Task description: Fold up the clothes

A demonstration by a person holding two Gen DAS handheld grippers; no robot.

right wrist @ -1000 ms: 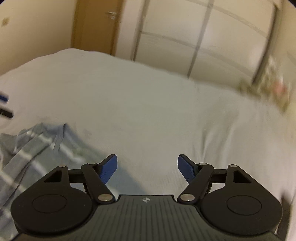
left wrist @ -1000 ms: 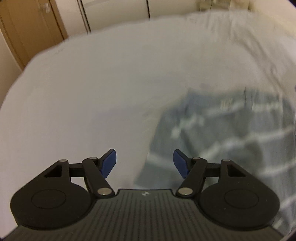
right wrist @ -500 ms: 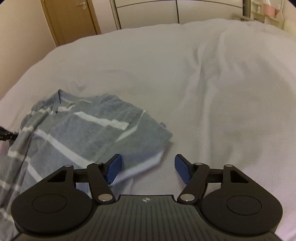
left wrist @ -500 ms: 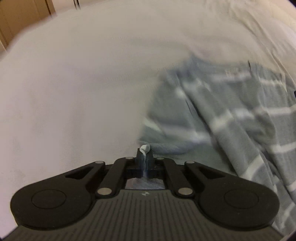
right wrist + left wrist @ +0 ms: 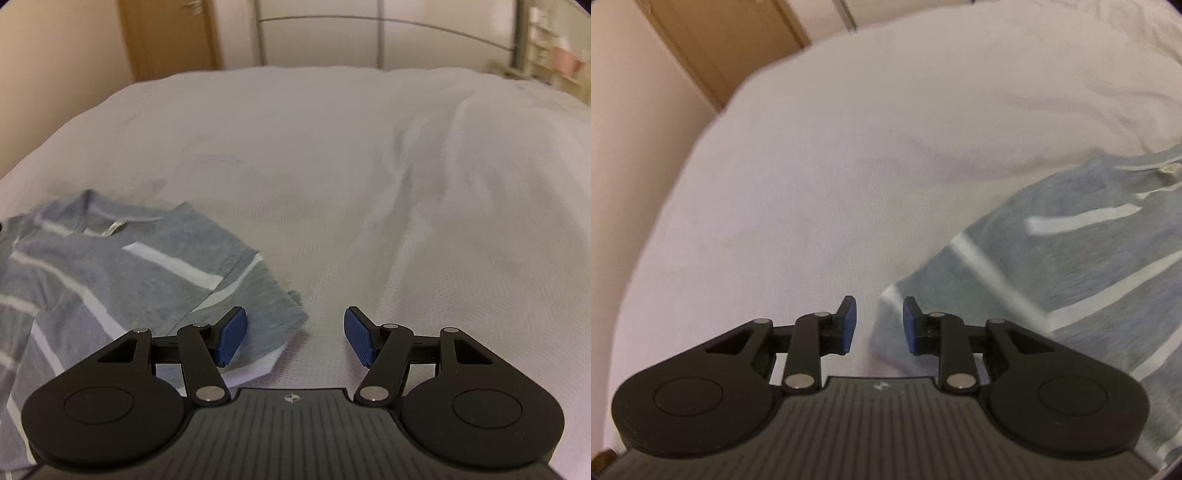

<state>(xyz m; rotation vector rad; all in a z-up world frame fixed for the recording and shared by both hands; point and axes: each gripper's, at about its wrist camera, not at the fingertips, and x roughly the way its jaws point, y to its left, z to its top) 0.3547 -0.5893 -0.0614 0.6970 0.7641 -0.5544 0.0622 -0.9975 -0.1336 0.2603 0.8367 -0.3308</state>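
Shirt lies flat on the bed, collar toward the far wardrobe, length running toward the cameras. Left gripper, just reopened, straddles a sleeve tip unclamped; right gripper gapes over the other sleeve.

1. The left hand-held gripper, clamped shut on a bit of the striped shirt's sleeve hem half a second earlier, had just been opening; its jaws stood narrowly apart, the hem corner lying between them unpressed.
2. The right hand-held gripper came down closer to the bed, its jaws slightly narrower than a second before, now straddling the shirt's other sleeve corner.
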